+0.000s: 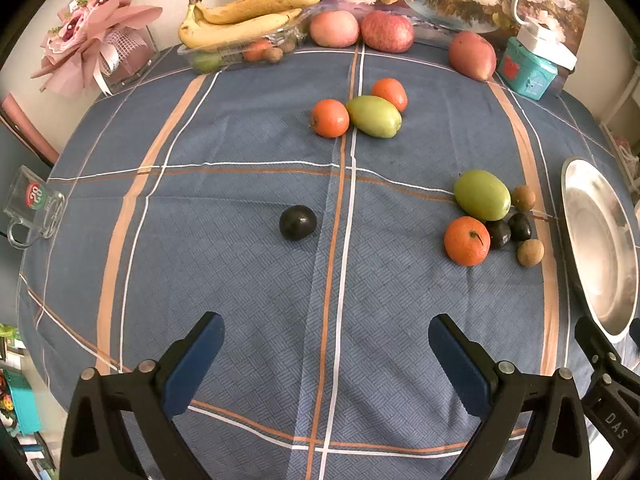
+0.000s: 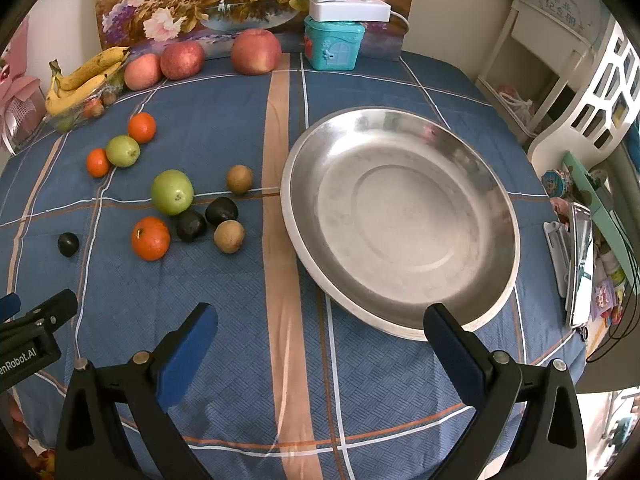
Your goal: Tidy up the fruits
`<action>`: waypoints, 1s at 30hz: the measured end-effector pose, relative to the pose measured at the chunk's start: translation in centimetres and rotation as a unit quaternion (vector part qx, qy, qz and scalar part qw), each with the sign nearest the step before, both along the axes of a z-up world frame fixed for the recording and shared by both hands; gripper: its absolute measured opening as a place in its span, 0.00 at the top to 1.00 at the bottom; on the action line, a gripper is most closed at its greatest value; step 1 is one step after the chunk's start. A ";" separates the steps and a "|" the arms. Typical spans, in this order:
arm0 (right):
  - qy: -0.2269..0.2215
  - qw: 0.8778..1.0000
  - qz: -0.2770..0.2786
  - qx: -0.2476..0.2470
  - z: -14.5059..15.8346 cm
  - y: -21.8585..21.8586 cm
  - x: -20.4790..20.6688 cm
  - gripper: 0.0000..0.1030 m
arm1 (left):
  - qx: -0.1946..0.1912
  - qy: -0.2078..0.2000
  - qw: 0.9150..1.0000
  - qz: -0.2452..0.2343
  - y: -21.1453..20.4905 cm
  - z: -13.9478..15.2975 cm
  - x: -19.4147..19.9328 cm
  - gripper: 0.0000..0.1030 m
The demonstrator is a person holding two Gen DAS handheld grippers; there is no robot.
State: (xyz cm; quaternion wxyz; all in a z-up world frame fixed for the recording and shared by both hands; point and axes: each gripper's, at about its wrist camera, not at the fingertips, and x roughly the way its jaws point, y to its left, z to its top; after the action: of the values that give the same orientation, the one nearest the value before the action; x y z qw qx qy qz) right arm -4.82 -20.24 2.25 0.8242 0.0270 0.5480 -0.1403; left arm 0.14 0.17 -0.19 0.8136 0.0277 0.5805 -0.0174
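Note:
Small fruits lie loose on a blue plaid tablecloth. In the left wrist view a dark plum (image 1: 297, 222) sits alone ahead of my left gripper (image 1: 326, 336), which is open and holds nothing. Further back lie two oranges (image 1: 329, 118) and a green fruit (image 1: 373, 116). At the right a green fruit (image 1: 482, 195), an orange (image 1: 467, 241), dark plums (image 1: 519, 227) and brown longans (image 1: 530, 252) cluster beside the steel plate (image 1: 600, 248). My right gripper (image 2: 320, 326) hangs open and empty over the cloth at the near rim of the bare steel plate (image 2: 400, 216); the same cluster (image 2: 172, 192) lies to its left.
Bananas on a clear tray (image 1: 240, 16) and three apples (image 1: 387, 31) line the back edge. A teal tin (image 2: 333, 42) with a white charger stands at the back. A pink bouquet (image 1: 92, 40) and a glass mug (image 1: 34, 206) sit at the left. Shelves and clutter (image 2: 580, 256) flank the right.

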 end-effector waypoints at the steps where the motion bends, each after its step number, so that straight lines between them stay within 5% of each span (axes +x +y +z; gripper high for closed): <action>1: -0.001 1.000 0.001 -0.001 -0.1 -0.1 -0.2 0.01 | 0.000 0.000 1.000 0.000 0.0 0.0 0.0 0.00; 24: -0.003 1.000 0.001 -0.007 -0.4 -0.2 -0.2 0.00 | 0.000 -0.001 1.000 0.002 0.1 0.0 0.1 0.00; 30: -0.038 0.999 0.011 -0.005 0.1 0.0 0.0 0.01 | -0.007 -0.010 1.000 0.012 0.5 0.1 -0.1 0.00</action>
State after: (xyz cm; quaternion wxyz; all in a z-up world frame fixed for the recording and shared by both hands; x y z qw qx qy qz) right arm -4.85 -20.20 2.34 0.8459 0.0222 0.5160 -0.1333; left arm 0.01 0.63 -0.06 0.8195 0.0148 0.5728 -0.0111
